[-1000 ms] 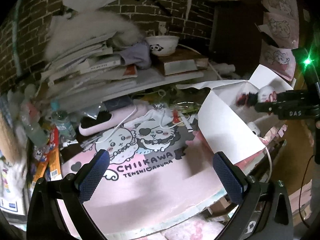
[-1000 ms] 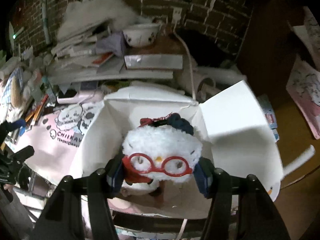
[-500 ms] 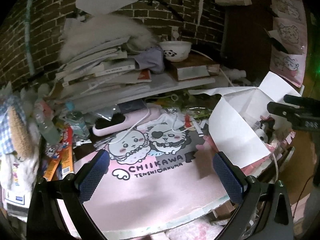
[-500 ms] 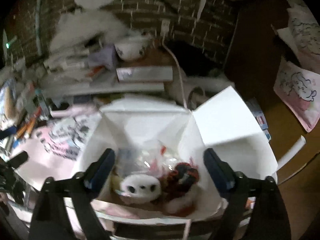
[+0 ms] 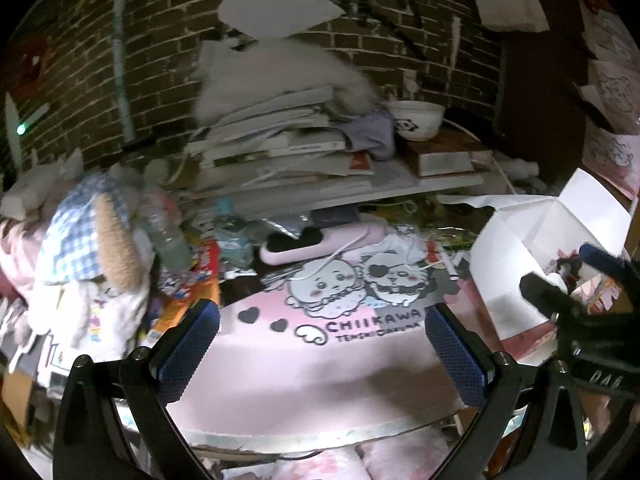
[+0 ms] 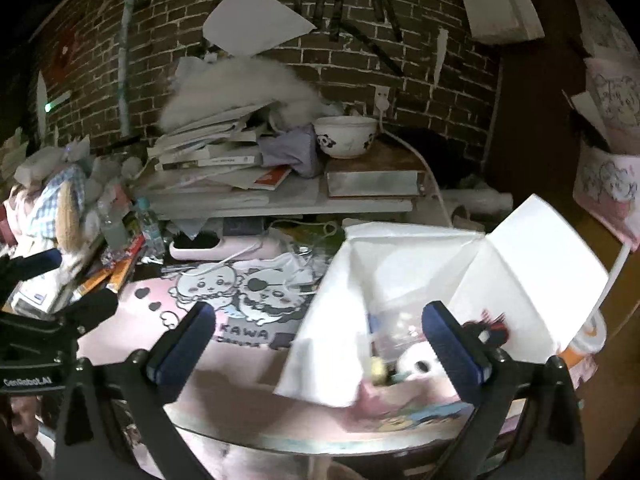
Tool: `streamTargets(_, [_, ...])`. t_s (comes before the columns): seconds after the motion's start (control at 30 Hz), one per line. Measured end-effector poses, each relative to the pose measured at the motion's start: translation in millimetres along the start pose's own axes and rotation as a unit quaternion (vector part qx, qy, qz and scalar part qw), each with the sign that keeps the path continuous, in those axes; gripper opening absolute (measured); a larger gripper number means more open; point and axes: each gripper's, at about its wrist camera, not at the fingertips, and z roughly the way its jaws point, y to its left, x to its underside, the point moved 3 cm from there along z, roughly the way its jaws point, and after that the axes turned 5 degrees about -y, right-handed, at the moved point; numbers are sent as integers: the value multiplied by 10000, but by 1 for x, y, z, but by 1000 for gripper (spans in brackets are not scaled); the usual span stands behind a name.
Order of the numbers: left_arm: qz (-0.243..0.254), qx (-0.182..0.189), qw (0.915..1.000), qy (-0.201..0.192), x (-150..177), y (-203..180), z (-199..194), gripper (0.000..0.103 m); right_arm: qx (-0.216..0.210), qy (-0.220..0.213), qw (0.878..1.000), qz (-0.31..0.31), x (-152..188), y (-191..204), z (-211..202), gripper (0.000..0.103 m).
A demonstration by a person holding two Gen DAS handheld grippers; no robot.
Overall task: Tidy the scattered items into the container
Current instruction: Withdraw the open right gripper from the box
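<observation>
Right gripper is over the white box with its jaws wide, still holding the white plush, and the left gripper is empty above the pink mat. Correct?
Not quite. In the right wrist view the right gripper holds nothing: its jaws are opening, and the white plush lies inside the white box. The rest stands: the left gripper is empty above the pink mat.

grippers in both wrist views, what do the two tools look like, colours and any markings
Both match: the left tool and the right tool have black frames with silver screws and two fingers tipped with dark blue, finely ribbed pads. Seen from the other camera, the left one's black body carries white lettering, and the right one's has pale characters too blurred to read. No cables or sleeves show.
</observation>
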Motion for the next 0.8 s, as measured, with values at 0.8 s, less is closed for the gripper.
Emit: streamTargets(0.8, [-71, -283, 9992, 282, 19, 21, -1, 103, 206, 319, 9990, -245, 32, 48, 22, 103])
